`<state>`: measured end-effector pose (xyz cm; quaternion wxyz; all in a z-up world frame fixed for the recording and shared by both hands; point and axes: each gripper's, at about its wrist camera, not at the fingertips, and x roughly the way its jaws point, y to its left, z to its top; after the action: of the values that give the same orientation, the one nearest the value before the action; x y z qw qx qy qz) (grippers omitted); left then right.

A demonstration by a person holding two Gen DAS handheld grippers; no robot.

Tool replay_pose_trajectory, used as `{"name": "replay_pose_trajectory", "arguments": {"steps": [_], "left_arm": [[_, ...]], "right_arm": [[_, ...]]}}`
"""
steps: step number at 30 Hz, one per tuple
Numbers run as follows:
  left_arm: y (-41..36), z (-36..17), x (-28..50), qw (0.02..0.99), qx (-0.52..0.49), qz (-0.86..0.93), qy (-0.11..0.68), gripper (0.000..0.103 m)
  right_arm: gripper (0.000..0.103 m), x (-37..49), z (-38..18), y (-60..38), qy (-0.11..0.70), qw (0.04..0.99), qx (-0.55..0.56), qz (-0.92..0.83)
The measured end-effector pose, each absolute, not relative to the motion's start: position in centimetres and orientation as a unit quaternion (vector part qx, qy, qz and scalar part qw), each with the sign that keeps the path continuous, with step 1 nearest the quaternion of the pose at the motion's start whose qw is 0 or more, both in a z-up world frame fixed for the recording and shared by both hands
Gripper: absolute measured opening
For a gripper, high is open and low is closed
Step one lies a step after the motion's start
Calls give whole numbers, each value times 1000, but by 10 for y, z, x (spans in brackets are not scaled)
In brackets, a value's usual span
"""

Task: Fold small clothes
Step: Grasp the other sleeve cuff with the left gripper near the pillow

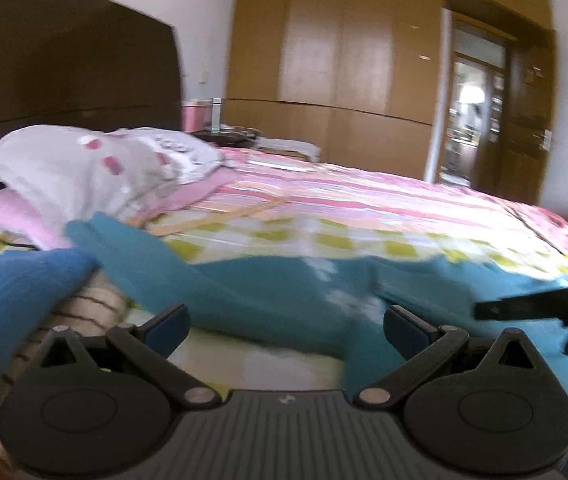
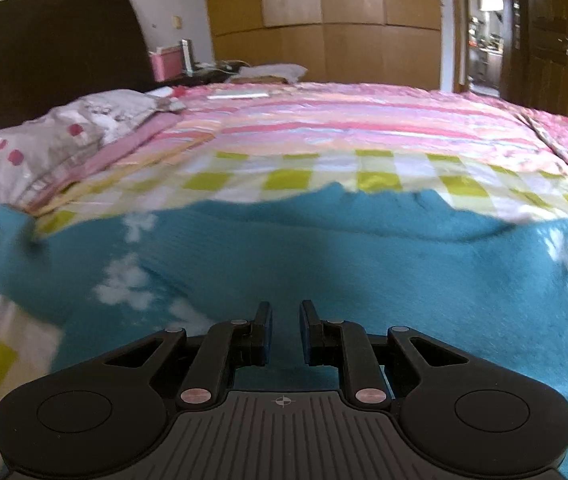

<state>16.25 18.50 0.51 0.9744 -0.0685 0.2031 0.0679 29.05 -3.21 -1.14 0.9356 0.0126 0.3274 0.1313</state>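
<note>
Jaws spread wide on the left gripper (image 1: 285, 330), nothing between them; it hangs just above the near edge of the teal sweater (image 1: 268, 292). To its left sits a blue folded cloth (image 1: 16, 292) on a striped garment (image 1: 96, 304), likely work already done, though that is a guess. Farther right, the right gripper (image 2: 285, 332) has its jaws drawn narrow with a small gap; whether a pinch of knit lies between them cannot be told. The sweater lies spread across the near side of the bed (image 2: 323, 168), one sleeve trailing left, white flower patches showing. No fold appears in it, so the folding of this piece seems barely begun.
</note>
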Motion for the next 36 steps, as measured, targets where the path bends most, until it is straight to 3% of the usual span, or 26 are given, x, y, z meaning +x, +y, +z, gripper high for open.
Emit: {"name": "replay_pose_trajectory", "arguments": {"steps": [10,22,24,29,32,36], "left_arm": [[260,-11,204,948,-152,170,220,103],[297,-40,262,928,-209,194,240,103],[298,-36,261,932,-200,197,228,98],[311,-30,263,930,-218,202,215,67],[322,-29,269,924,-248,200,212,68],[332,-30,275,915,-276,217,198,79]], "right_arm": [[17,272,-10,16,329,922,10,203],[17,254,-21,22,347,907,26,236],[17,252,-21,23,348,906,28,239],[17,250,-19,24,351,904,32,243],[17,247,-18,24,352,903,28,244],[17,245,-16,25,352,904,19,244]]}}
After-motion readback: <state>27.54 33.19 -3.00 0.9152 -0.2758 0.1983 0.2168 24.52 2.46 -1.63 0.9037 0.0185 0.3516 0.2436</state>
